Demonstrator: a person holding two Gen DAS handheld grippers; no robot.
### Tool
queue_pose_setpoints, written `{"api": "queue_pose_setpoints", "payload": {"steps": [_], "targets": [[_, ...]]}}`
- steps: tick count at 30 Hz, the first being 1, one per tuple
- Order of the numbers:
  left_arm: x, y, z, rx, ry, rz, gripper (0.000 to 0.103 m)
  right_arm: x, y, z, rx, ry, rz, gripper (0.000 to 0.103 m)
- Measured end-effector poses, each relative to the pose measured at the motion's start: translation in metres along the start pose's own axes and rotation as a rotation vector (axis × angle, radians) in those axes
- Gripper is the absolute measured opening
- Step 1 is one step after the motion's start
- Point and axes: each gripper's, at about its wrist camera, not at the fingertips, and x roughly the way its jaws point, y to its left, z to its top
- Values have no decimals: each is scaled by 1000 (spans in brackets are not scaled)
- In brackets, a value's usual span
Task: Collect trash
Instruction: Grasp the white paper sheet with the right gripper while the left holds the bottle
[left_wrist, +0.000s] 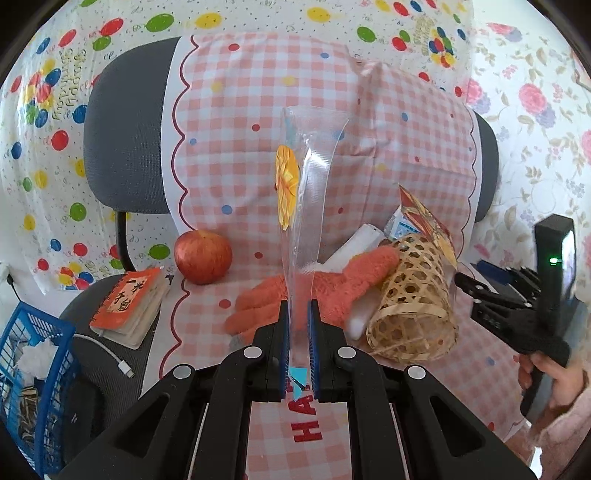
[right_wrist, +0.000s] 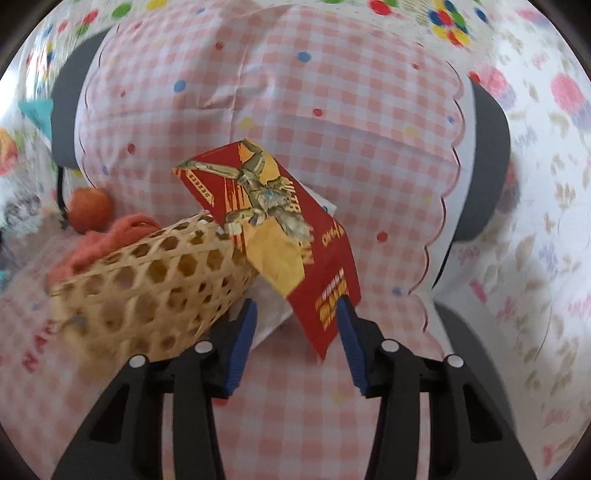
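Chair seat (left_wrist: 110, 365), pink checked cloth (left_wrist: 266, 435): apple (left_wrist: 203, 256), booklet (left_wrist: 127, 306), glove (left_wrist: 325, 291), basket (left_wrist: 413, 306).

At left of centre an apple (left_wrist: 202, 256) sat beside a small orange book (left_wrist: 129, 306); an orange glove (left_wrist: 317, 291) touched the tipped wicker basket (left_wrist: 413, 314) at right.

Left gripper (left_wrist: 299, 332) jaws clamped; right gripper (right_wrist: 297, 334) jaws spread apart.

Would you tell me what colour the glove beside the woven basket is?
The glove is orange; it shows best in the left wrist view.
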Motion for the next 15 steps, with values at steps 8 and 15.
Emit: {"api": "queue_pose_setpoints", "payload": {"steps": [8,15], "targets": [[10,-1,-1,-12,20,-3,10,26,17,10,-144,-14,-118,36],[-9,-11,1,10,-18,-32,10,-18,-26,19,46,-104,-60,1]]}}
